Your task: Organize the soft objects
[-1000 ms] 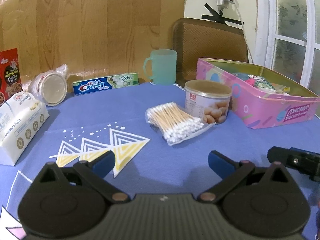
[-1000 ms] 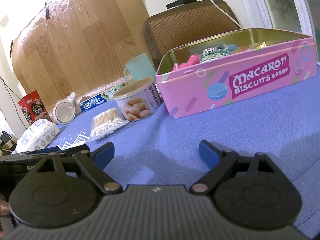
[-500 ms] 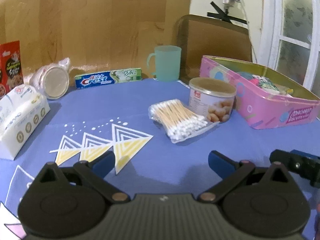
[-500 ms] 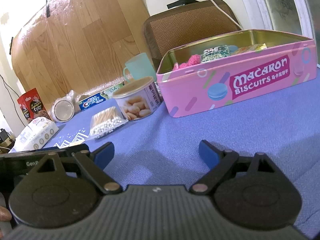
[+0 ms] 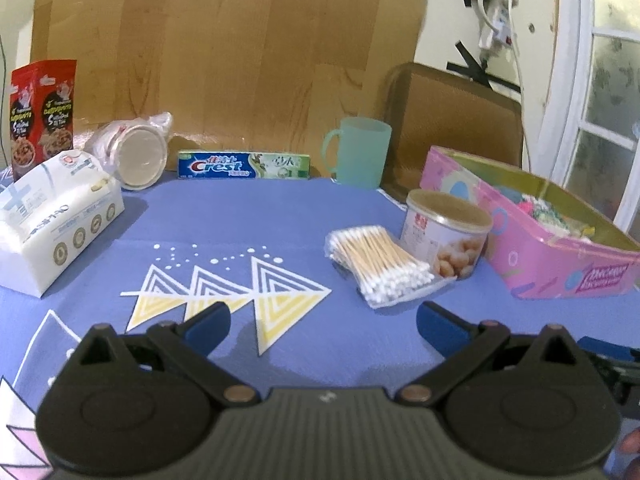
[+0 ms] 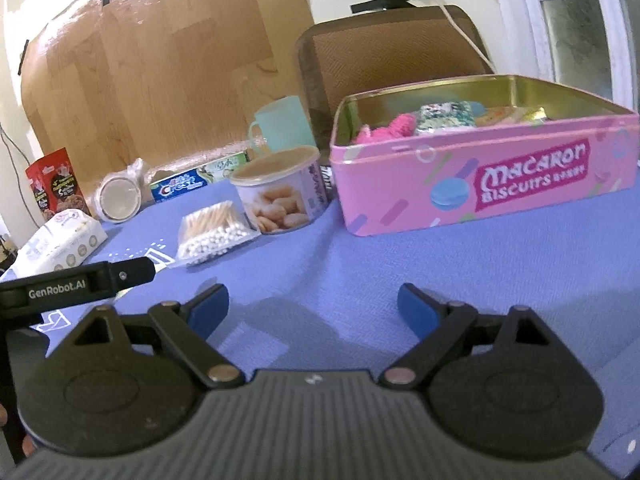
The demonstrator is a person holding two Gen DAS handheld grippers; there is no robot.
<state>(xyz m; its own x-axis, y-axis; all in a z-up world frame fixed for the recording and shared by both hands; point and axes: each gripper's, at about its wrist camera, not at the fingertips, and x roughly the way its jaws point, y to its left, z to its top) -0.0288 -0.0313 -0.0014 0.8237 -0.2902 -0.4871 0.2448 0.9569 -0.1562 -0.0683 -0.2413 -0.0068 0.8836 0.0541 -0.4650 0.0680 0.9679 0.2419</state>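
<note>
An open pink macaron biscuit tin [image 6: 484, 184] stands on the blue tablecloth and holds a pink knitted piece [image 6: 390, 128] and several other soft items. It also shows in the left wrist view [image 5: 560, 256] at the right. A white tissue pack [image 5: 52, 220] lies at the left, also in the right wrist view [image 6: 60, 242]. My left gripper [image 5: 323, 322] is open and empty above the cloth. My right gripper [image 6: 313, 306] is open and empty, in front of the tin.
A bag of cotton swabs [image 5: 380, 262] lies beside a round snack can [image 5: 444, 232]. A Crest toothpaste box [image 5: 244, 165], a green mug [image 5: 360, 152], a bagged stack of cups [image 5: 138, 156] and a red snack box [image 5: 42, 112] line the back edge. A chair back [image 5: 452, 120] stands behind.
My left gripper has drawn back and turned a little left, so the table objects shifted right in its view. The right gripper has barely moved. Both stay open.
</note>
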